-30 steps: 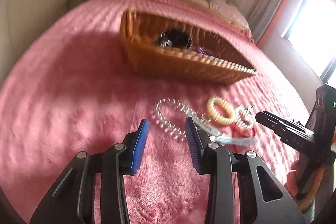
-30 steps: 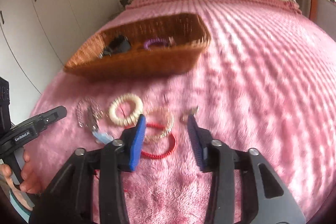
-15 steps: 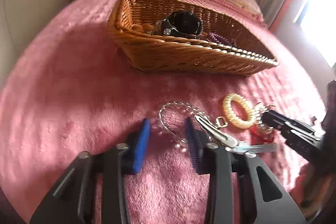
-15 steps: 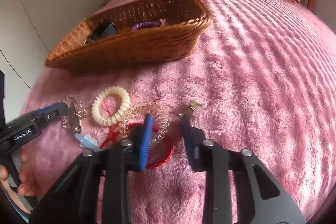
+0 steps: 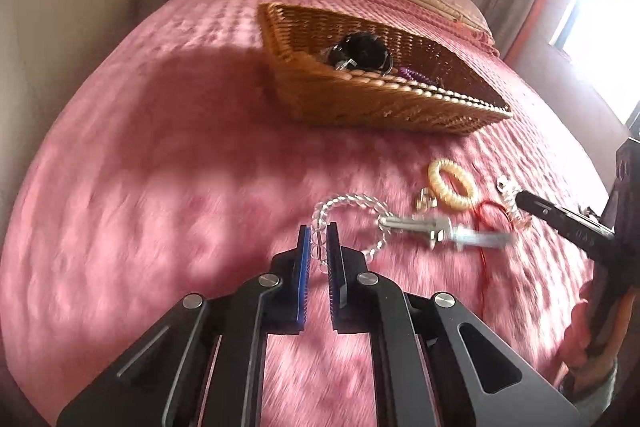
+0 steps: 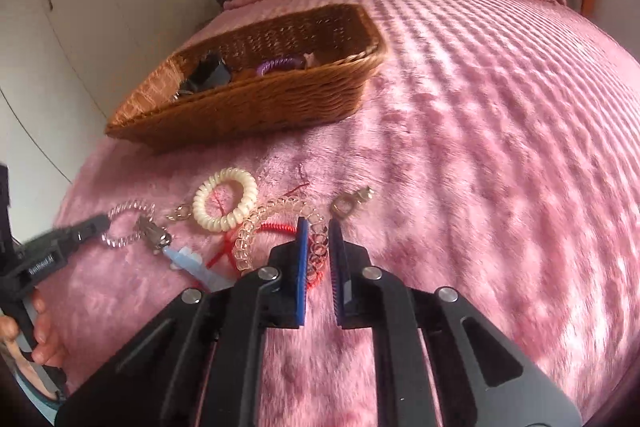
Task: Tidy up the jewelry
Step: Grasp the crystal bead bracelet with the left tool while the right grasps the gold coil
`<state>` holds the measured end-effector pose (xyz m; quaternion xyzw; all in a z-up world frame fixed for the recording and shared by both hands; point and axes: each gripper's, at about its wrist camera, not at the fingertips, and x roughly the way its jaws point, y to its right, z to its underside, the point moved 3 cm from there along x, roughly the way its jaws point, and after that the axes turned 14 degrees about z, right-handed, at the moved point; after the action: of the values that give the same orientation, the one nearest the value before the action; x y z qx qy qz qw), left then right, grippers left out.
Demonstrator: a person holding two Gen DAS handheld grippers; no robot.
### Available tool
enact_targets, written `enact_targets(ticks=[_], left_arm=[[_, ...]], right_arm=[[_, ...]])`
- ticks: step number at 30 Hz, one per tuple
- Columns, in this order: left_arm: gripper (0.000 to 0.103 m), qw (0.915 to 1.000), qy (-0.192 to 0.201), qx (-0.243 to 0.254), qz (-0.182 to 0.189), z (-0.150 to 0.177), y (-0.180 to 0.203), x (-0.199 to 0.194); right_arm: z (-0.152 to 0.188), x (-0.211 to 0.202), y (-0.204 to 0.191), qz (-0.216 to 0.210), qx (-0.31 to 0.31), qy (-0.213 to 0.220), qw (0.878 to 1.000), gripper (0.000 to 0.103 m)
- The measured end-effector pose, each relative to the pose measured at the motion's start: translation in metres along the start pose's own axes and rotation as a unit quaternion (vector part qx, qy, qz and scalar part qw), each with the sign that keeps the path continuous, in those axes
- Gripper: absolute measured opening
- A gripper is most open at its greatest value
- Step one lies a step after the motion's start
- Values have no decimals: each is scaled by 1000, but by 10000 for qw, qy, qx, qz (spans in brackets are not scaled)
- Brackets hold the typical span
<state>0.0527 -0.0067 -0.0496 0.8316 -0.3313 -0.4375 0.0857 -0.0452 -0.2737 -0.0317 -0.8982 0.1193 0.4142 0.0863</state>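
Bracelet (image 5: 318, 247) pinched in left tool (image 5: 317, 241), basket (image 5: 360, 103) beyond

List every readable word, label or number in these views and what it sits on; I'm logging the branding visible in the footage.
"GenRobot.AI": white print on the side of the left gripper, readable in the right wrist view though blurred.
"DAS": partial letters on the right gripper's finger in the left wrist view; the rest is too blurred to read.
No other text shows; the wicker basket carries none.
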Motion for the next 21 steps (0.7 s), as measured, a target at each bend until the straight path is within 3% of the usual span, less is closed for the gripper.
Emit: enact_targets(ticks=[8,11,14,15,18,21], left_arm=[[6,9990,-227,-229,304,49,4,-25],[8,9995,-219,-95,199,62,13,-28],[24,9987,-291,10,428,69,22,-32],[25,9983,-290,67,503,71,25,-35],[28,9991,-170,155,346,71,23,-41],[33,9998,-30,96,162,62,14,-43]], right_arm=[[36,-16,10,136,-85,-225,9996,9],[45,-10,10,124,-84,-322,9994,9],[46,-11,10,45,-42,-286,9996,9],[46,-10,11,20,-45,-290,9996,9],[46,-12,14,-50,-13,-249,9997,10],[48,-15,15,-91,-12,-225,9997,17]])
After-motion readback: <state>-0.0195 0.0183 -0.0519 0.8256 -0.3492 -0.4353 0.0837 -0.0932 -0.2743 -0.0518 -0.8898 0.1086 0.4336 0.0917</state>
